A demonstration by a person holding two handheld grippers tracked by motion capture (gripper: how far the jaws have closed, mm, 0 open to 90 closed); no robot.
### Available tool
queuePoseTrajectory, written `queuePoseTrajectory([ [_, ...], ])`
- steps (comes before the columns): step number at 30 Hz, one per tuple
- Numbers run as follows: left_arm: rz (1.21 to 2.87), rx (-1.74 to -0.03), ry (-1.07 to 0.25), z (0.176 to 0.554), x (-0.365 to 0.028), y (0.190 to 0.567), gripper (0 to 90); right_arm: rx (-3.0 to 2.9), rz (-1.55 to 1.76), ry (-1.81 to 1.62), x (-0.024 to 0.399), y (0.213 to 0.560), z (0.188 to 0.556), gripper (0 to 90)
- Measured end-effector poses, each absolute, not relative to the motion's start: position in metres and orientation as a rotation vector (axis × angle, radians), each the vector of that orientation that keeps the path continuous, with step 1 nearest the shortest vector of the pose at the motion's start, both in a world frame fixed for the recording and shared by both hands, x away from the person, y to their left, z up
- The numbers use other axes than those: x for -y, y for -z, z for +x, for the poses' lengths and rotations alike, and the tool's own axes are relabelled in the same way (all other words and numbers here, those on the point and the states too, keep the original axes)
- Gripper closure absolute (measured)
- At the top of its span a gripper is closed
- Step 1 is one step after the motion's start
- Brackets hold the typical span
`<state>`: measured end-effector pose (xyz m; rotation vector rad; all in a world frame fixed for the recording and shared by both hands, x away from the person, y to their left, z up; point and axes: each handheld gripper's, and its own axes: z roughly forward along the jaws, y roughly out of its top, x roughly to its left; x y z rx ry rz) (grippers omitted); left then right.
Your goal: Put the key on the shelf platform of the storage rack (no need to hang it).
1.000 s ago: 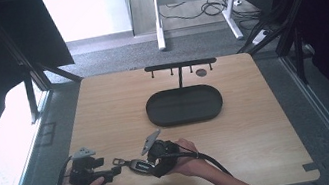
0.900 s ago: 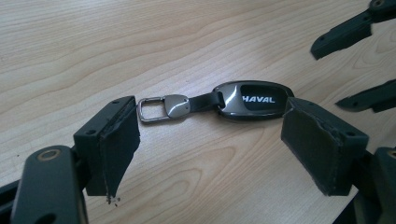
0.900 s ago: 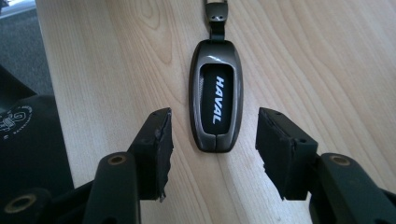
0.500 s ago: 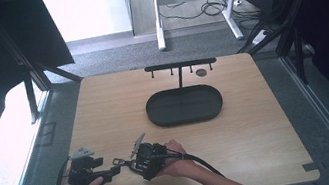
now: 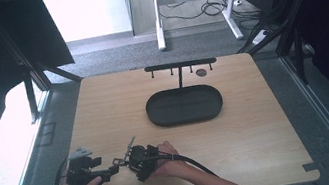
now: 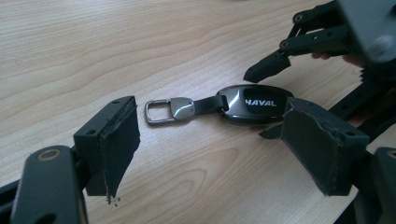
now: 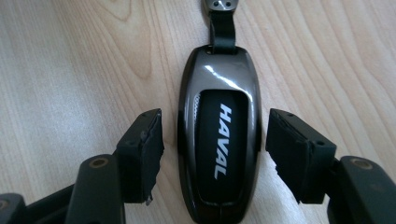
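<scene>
Right gripper [image 7: 212, 154], its jaws having just been opening, is straddling the glossy black oval key fob [image 7: 218, 135] without touching, probably to grasp it from the wooden tabletop [image 7: 70, 70].

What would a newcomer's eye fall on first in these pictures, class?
First, the glossy black key fob lettered HAVAL with its metal ring, lying flat on the pale wooden table near its front edge. The right tongs straddle it, jaws just opening, pads clear of its sides; the left tongs stand open beside it. Farther back sits a black oval tray.
</scene>
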<state>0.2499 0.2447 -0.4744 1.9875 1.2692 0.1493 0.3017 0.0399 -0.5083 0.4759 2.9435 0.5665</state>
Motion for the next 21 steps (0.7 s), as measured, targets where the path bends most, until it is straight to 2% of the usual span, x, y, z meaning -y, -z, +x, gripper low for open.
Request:
queuePoseTrajectory([
  [4,1.984,-1.274,-0.152,0.2499,-0.2456,0.474,19.7,-2.949,0.488,-0.56,-0.0443,0.5108,0.3011,39.1],
  [8,1.989,-1.267,-0.155,0.2492,-0.2446,0.4731,19.7,-2.958,0.509,-0.57,-0.0456,0.5101,0.3026,48.1],
  [21,1.976,-1.273,-0.171,0.2487,-0.2466,0.471,19.7,-2.995,0.519,-0.608,-0.0417,0.506,0.3064,49.1],
])
